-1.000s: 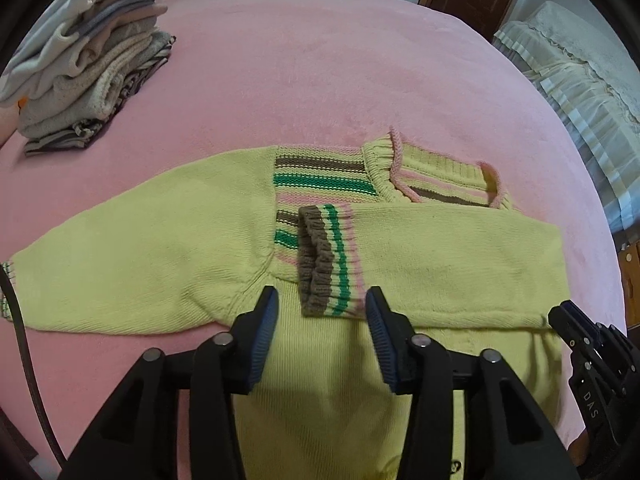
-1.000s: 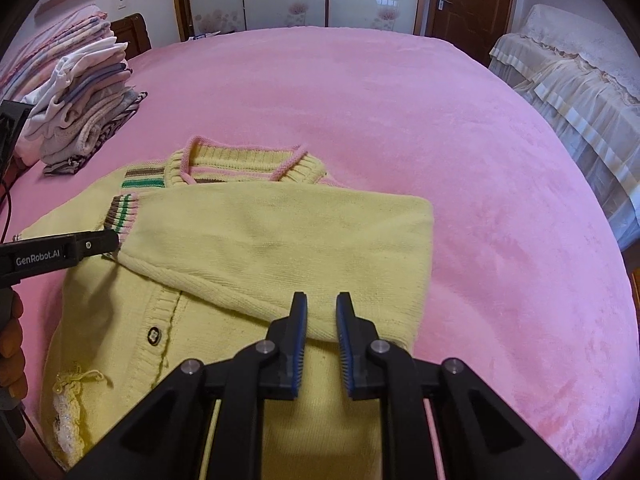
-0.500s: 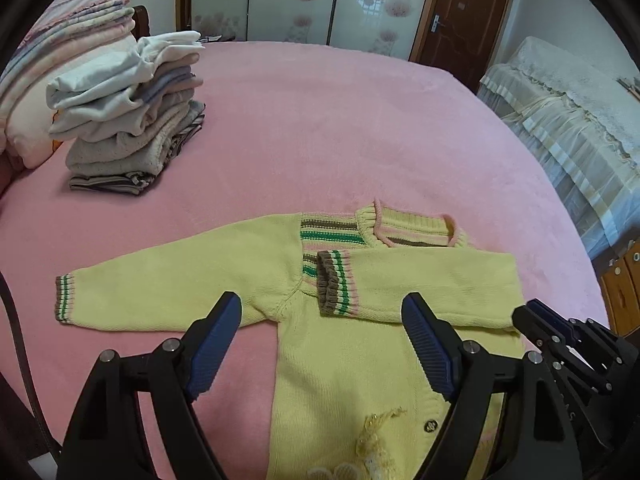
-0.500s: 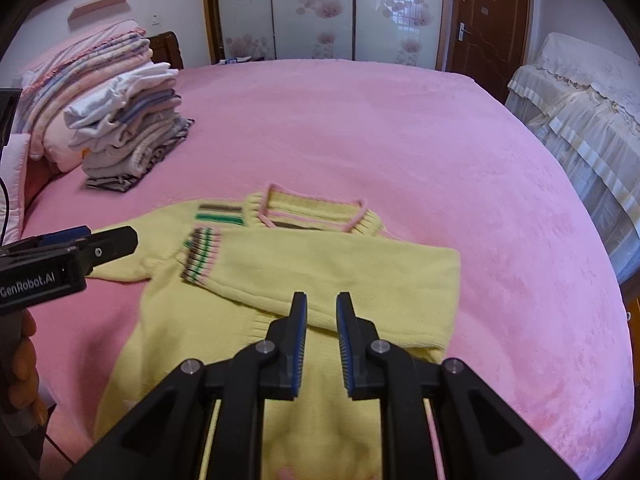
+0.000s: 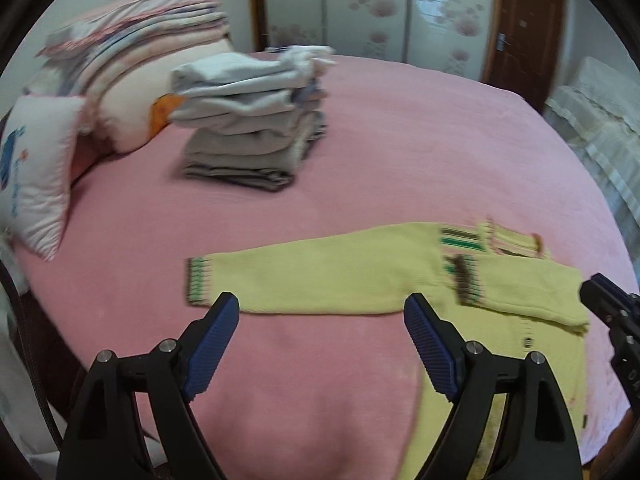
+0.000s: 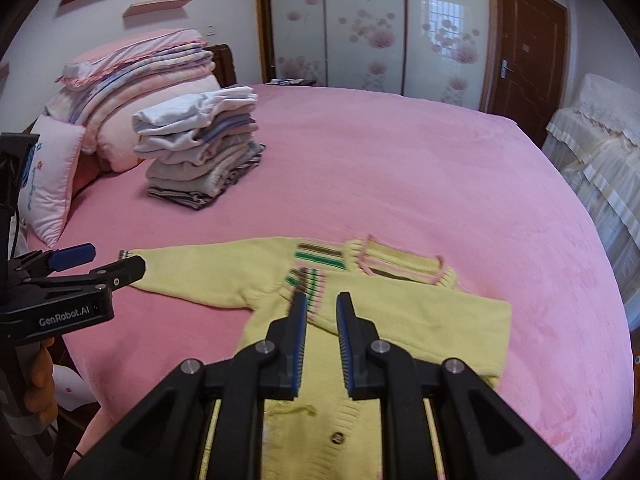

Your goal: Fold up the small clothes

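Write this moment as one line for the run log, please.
left hand-held gripper: open, empty | right hand-held gripper: open, empty | cardigan: one sleeve folded, other flat | stack: apart

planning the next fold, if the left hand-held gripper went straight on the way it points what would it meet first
Probably the outstretched sleeve of the yellow cardigan, lying just beyond the open left hand-held gripper; depth is unclear.
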Motion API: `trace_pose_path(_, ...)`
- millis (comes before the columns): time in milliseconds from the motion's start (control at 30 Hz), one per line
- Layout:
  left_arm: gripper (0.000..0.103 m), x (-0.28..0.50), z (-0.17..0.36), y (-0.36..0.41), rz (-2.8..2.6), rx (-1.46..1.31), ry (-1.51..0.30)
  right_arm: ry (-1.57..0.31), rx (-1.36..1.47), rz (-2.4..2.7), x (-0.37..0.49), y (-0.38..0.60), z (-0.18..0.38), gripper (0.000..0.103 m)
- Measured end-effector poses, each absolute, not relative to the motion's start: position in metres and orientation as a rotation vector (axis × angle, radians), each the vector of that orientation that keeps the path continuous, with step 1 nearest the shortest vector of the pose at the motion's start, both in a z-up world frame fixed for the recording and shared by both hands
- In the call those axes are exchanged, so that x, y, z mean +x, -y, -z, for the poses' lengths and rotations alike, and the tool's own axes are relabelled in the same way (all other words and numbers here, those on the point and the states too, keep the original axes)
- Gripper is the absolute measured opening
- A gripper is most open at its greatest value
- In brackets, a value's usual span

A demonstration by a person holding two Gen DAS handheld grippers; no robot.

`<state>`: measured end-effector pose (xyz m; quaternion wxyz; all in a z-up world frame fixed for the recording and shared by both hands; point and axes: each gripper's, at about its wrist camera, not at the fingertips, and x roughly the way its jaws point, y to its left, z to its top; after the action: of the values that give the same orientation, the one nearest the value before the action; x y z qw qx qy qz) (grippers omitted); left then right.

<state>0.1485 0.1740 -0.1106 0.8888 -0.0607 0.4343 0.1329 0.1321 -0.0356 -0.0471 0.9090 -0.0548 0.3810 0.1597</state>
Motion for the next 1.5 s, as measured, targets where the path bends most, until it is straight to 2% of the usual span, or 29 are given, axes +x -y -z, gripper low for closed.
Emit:
trace_pose_path(400,0.084,0.114,0.155,-0.295,-0.455,-0.299,-0.961,-0.805,-0.184,-0.441,0.133,-0.052,0.06,0.015)
trace_pose_path(833,0.083,0.123,0.221,-0.336,-0.324,-0.662,-0.964,-0.866,-0.235,-0.478,0.155,-0.108,0.108,0.015)
trace_pose_path(933,0.077,0.133,0.232,-0.335,-0.286,-0.715,-0.968,-0.878,-0.25,-0.482,0.159,-0.116,0.118,0.015)
trace_pose_path(1000,0.068,0.143,0.239,-0.33,-0.256,-0.728,-0.969,-0.891,-0.252,-0.483,0.162,-0.118,0.124,0.015)
trace_pose_path(1200,0.055,0.17,0.259,-0.325,-0.225,-0.767,-0.974,-0.91,-0.249,-0.477,0.17,-0.119,0.135,0.015)
trace_pose_path(1467,0.055,0.189,0.275,-0.331,-0.226,-0.855,-0.922,-0.927,-0.239,-0.476,0.178,-0.125,0.145,0.015)
trace_pose_path(1500,0.051,0.191,0.275,-0.33,-0.228,-0.856,-0.915,-0.933,-0.237,-0.477,0.179,-0.125,0.147,0.015)
